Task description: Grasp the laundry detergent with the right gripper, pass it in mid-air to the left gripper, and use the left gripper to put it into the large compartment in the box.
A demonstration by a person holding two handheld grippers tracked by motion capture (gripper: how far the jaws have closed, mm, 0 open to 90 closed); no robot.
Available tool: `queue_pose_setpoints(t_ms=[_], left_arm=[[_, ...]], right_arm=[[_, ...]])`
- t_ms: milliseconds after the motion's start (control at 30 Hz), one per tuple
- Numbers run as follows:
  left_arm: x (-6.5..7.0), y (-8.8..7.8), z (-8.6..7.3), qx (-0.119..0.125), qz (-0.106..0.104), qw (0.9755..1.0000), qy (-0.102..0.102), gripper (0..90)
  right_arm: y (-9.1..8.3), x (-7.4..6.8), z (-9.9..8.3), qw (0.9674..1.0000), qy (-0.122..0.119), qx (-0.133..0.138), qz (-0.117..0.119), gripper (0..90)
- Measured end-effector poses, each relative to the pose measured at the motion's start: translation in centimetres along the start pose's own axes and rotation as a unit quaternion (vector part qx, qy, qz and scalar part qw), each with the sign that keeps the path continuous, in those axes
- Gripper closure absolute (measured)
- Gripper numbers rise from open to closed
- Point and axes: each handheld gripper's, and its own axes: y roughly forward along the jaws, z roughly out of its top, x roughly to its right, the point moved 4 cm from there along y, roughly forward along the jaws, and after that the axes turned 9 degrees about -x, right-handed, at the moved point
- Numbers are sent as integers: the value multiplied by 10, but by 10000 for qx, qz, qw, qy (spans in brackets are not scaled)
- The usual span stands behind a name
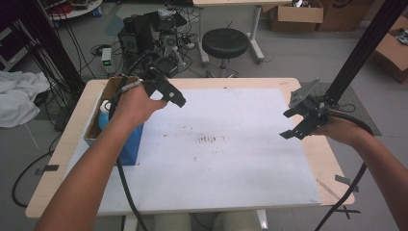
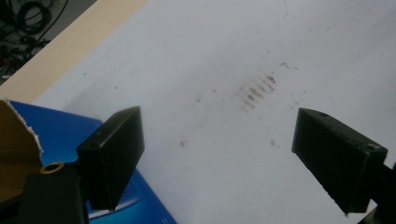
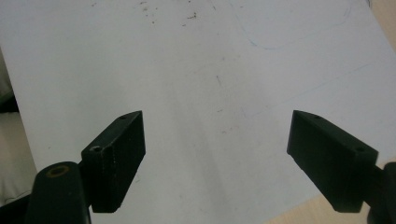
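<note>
Two black two-jaw grippers are hovering over the stained white paper sheet point(image 1: 226, 149), jaws spread wide and gripping nothing. The left gripper point(image 1: 166, 91) is hanging beside the open blue cardboard box point(image 1: 127, 144) at the sheet's left edge, the right gripper point(image 1: 298, 122) near its right edge. Nothing is looking started yet

Matt white paper sheet point(image 1: 231, 159) with smudges, pale wood table point(image 1: 332, 159), glossy blue cardboard box point(image 1: 130, 144), matt black plastic tongs point(image 2: 217, 158)

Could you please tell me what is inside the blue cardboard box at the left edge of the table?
In the blue box, a white bottle with a blue cap shows; the left forearm covers the rest.
</note>
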Motion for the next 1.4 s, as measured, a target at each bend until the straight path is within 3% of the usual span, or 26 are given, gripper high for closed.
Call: queue_pose_setpoints(t_ms=[433, 867, 1100, 1400], left_arm=[[25, 17, 5, -230, -198, 9971, 701, 177], [39, 30, 17, -314, -279, 9923, 1167, 180], [39, 35, 20, -317, -315, 9902, 1321, 181], [37, 39, 19, -314, -352, 9898, 1346, 184]], right_arm=[[2, -4, 9, 10000, -8, -8, 47, 191], [8, -2, 17, 9999, -48, 11, 100, 189], [10, 0, 18, 9999, -34, -6, 116, 188], [9, 1, 18, 9999, -14, -24, 106, 189]])
